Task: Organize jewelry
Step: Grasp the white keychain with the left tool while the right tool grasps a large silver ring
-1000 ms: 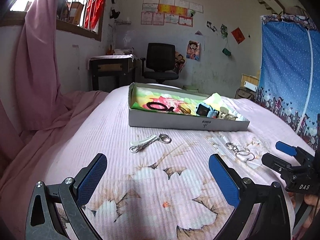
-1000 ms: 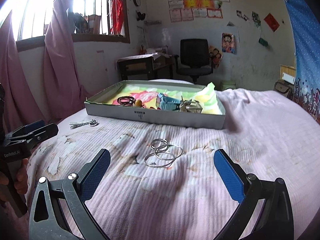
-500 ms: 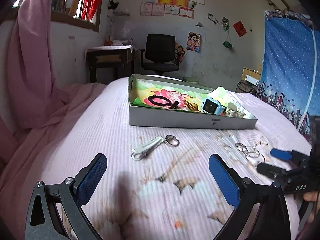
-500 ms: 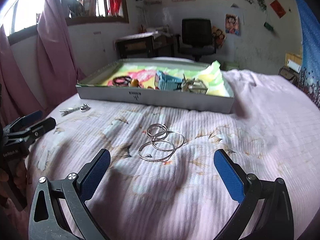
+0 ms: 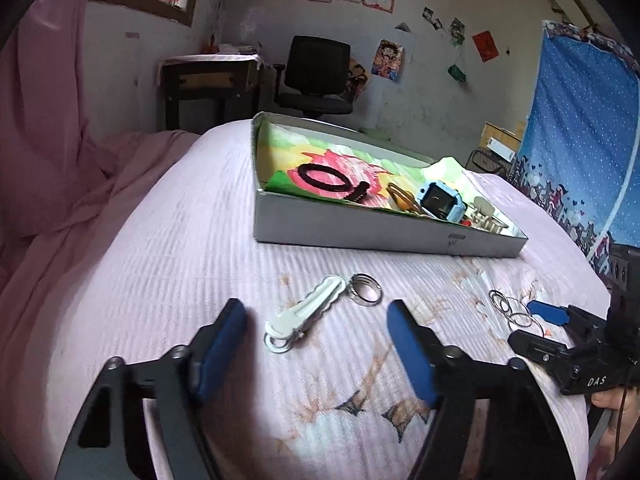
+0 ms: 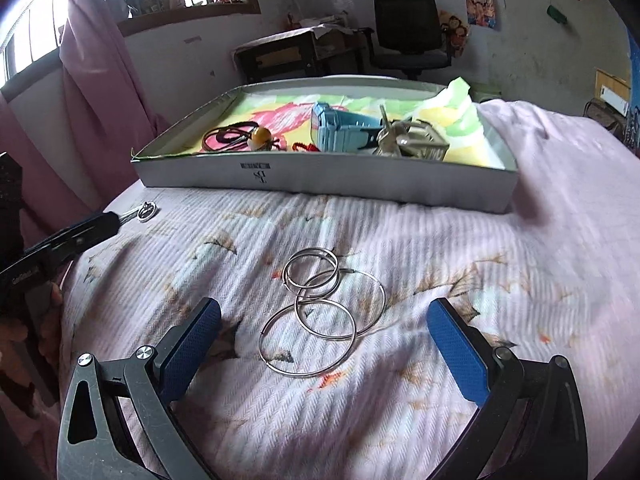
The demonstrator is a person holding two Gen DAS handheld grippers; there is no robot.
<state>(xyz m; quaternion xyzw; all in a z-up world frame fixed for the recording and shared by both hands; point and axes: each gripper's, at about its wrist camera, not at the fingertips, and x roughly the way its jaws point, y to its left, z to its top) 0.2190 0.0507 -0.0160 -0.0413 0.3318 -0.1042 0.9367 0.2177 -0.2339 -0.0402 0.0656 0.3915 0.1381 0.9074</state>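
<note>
A white hair clip (image 5: 304, 314) and a silver ring (image 5: 364, 289) lie on the pink bedspread. My left gripper (image 5: 316, 346) hovers just short of them. Its jaws are closing, the clip's near end lies between the blue pads, and neither pad touches it. Several thin silver hoops (image 6: 320, 308) lie linked in a pile. My right gripper (image 6: 324, 346) is open and wide, with its fingers on either side of the hoops and clear of them. The grey box (image 6: 320, 180) behind holds a black hair tie (image 5: 328, 178), a blue watch (image 5: 440, 200) and other pieces.
The right gripper (image 5: 548, 328) shows at the right of the left wrist view, over the hoops (image 5: 512, 308). The left gripper (image 6: 80, 232) shows at the left edge of the right wrist view. A desk and black chair (image 5: 316, 76) stand behind the bed.
Both grippers have come forward and lower toward their items. The left jaws have narrowed around the clip. The right jaws stay wide.
</note>
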